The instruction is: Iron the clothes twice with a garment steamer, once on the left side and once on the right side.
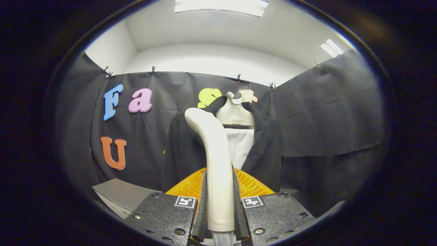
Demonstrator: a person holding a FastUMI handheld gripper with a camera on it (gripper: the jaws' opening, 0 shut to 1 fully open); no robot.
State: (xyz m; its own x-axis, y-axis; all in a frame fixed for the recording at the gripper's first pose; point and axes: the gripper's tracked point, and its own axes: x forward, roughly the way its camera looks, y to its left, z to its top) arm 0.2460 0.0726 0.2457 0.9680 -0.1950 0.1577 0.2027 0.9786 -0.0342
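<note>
the tool [220, 208] is pinching the garment steamer [214, 160] by its smooth, cream plastic handle, both fingers pressed against its sides. the handle rises and curves over to a rounded head. just beyond it hangs a dark, soft jacket [264, 150] over a white shirt [240, 145] on a pale moulded hanger [235, 114]. a ribbed orange piece [251, 186] fans out behind the fingers.

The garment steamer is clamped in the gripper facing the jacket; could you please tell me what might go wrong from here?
1. The gripper holds the garment steamer low on its smooth handle, so it may slip or twist.
2. The steamer blocks the view of the black jacket, so a pass may miss one side.
3. The jacket hangs loosely on its hanger and may swing away when pressed.
</note>
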